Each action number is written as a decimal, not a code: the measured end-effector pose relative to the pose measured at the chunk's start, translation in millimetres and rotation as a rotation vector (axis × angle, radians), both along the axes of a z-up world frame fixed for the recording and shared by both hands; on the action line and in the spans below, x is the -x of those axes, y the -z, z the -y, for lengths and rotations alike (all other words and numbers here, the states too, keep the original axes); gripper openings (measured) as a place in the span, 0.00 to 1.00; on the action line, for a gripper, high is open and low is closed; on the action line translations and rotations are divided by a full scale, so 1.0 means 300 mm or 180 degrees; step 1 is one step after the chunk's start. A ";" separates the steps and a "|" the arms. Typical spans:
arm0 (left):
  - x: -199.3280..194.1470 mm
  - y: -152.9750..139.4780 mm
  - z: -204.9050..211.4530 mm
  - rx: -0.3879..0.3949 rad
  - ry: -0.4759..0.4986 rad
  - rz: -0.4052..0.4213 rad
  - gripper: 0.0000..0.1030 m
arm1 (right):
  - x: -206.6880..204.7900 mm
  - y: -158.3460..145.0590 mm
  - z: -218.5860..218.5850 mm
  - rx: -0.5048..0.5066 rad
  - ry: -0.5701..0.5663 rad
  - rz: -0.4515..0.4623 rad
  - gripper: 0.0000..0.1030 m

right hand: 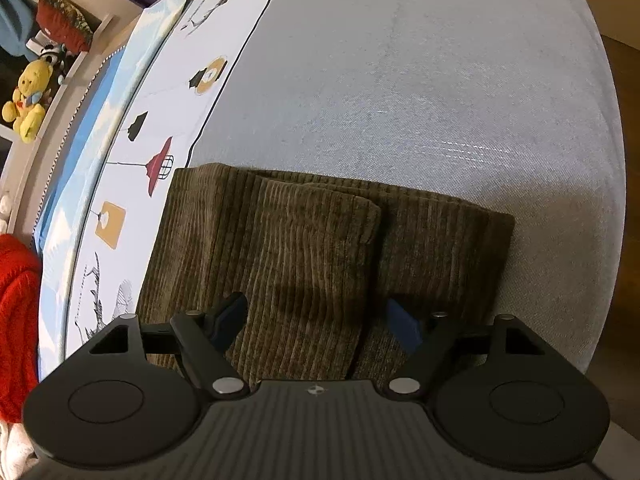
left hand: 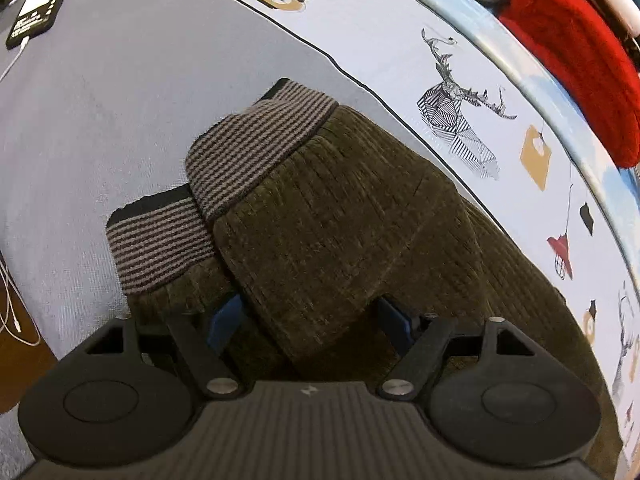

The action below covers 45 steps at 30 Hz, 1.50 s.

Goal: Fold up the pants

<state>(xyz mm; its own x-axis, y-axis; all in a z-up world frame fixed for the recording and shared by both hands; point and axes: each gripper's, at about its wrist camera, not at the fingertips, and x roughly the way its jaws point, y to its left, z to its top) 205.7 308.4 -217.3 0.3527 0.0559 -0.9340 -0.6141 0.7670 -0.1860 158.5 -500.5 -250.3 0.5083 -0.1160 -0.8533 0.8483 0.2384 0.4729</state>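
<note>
Black linkage arms and round pivot housings fill the bottom of both wrist views, with blue finger pads ahead of them. On the left gripper, the pads stand wide apart, and a raised fold of the olive corduroy pants lies between them; the cloth hides both fingertips, so whether the pads press the fabric cannot be told. Ahead of this gripper and slightly to its left lie the two striped cuffs, brown and grey; the farther one overlaps the nearer, and a black inner edge shows at each opening. Further ahead and to the left a phone lies on the grey bed surface with a white cable running from it. To the right runs a white printed border with a line-drawn deer and lamp shapes, and beyond it a red knit item.

The right gripper is also spread wide, its fingers hovering over or resting on the folded pants; contact cannot be told. Directly ahead of it the fabric ends in a folded edge, one layer stacked on another, with bare grey bed beyond. Left of this gripper runs the printed border, and farther left a yellow stuffed bear sits on a shelf.
</note>
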 end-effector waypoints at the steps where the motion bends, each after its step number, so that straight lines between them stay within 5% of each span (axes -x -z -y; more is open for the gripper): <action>1: -0.006 0.003 0.006 -0.0002 0.0028 -0.0003 0.85 | -0.005 0.001 -0.001 0.0003 -0.0004 -0.0004 0.77; 7: -0.040 0.025 0.054 -0.0154 0.0224 -0.0111 0.88 | -0.037 0.012 -0.005 0.0023 -0.0125 0.0004 0.87; 9: -0.050 0.017 0.079 -0.0228 0.0331 -0.0104 0.66 | -0.052 0.015 -0.008 0.0070 -0.0176 -0.0024 0.89; 10: -0.049 0.000 0.089 -0.0334 0.0363 -0.0067 0.40 | -0.055 0.010 -0.014 0.0146 -0.0176 -0.0025 0.82; 11: -0.040 -0.023 0.087 -0.0392 0.0322 -0.0017 0.24 | -0.060 -0.001 -0.020 0.0265 -0.0206 -0.0009 0.41; 12: -0.025 -0.047 0.079 -0.0411 0.0249 0.0052 0.21 | -0.067 -0.011 -0.024 0.0355 -0.0294 -0.0011 0.15; 16: -0.013 -0.171 0.057 -0.0328 0.0134 0.0247 0.12 | -0.079 -0.078 -0.037 0.0540 -0.0437 0.0187 0.09; 22: -0.064 -0.353 0.088 -0.0325 0.0199 0.0303 0.12 | -0.121 -0.295 0.004 0.0589 -0.0463 0.0533 0.08; 27: 0.073 -0.361 0.086 -0.0344 0.0249 0.0243 0.12 | -0.013 -0.444 0.012 0.0713 -0.0704 0.0653 0.08; 30: 0.155 -0.269 0.059 -0.0392 0.0294 0.0019 0.12 | 0.043 -0.381 0.017 0.0799 -0.0804 0.0215 0.08; 34: 0.162 -0.101 0.072 -0.0540 0.0404 -0.0307 0.13 | 0.048 -0.131 0.032 0.0508 -0.0843 -0.0410 0.08; 39: 0.154 -0.091 0.116 -0.0780 0.0503 -0.0329 0.13 | 0.052 -0.115 0.043 0.0551 -0.0919 -0.0282 0.08; 45: 0.180 -0.109 0.074 -0.0572 0.0327 -0.0282 0.13 | 0.096 -0.169 0.037 0.0525 -0.0812 -0.0086 0.07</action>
<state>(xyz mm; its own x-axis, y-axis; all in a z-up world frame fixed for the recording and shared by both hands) 151.8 286.2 -184.6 0.2821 0.1924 -0.9399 -0.5390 0.8423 0.0106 129.5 -511.7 -199.6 0.5161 -0.1257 -0.8472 0.7628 0.5172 0.3880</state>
